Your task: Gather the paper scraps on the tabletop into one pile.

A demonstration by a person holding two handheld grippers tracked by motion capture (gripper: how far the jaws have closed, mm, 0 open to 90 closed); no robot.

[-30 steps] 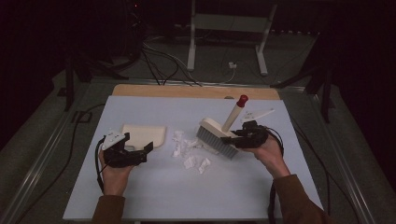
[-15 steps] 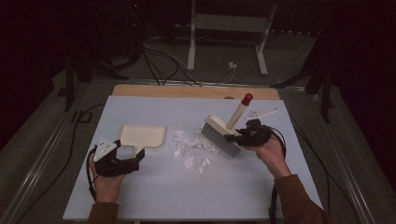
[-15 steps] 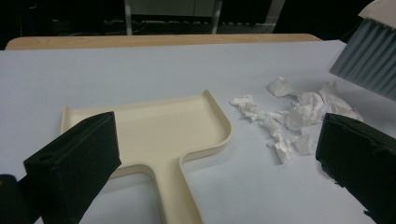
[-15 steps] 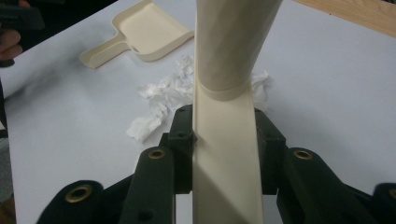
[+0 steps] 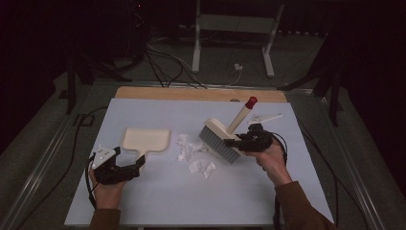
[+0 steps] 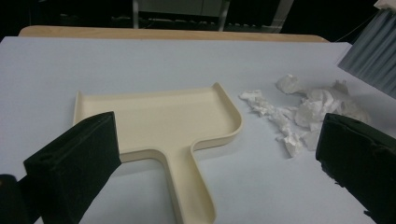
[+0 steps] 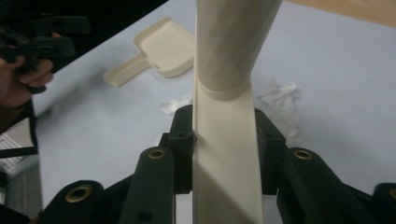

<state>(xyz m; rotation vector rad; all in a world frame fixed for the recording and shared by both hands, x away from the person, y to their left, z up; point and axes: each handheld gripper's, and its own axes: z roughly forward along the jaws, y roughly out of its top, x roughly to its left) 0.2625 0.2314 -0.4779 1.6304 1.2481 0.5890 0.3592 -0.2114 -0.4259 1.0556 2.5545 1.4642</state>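
Presently I have the right gripper (image 5: 238,142) clamped on the brush (image 5: 221,140): in the right gripper view its jaws press on either flat of the cream handle (image 7: 223,154), which runs straight away from the camera. In the high view the brush's handle rises to the far right and ends in a red cap (image 5: 251,101), while the grey bristles (image 5: 218,144) hang at the right edge of the paper scraps (image 5: 194,154), just above or on the table (image 5: 158,206); I cannot tell which. The left gripper (image 5: 140,163) stands open and empty, its two black jaws well apart in the left gripper view. The relation that governs the coming move is this: the dustpan (image 5: 145,140) lies flat just beyond the left gripper, tray to the far side, with its stub handle (image 6: 191,186) pointing back toward the near edge and running between the open jaws, untouched by either. The long axis of that handle lies near to far, roughly in line with the gripper. The left hand (image 5: 107,184) is plainly the nearer to the dustpan; the right hand (image 5: 270,160) is occupied and well apart from it. The left forearm comes in from the near edge, the hand low over the table and the gripper pointing far and slightly right. In my judgement the next step is a short advance and a closing on the handle; the risk is nudging the light pan off line before the jaws seat.
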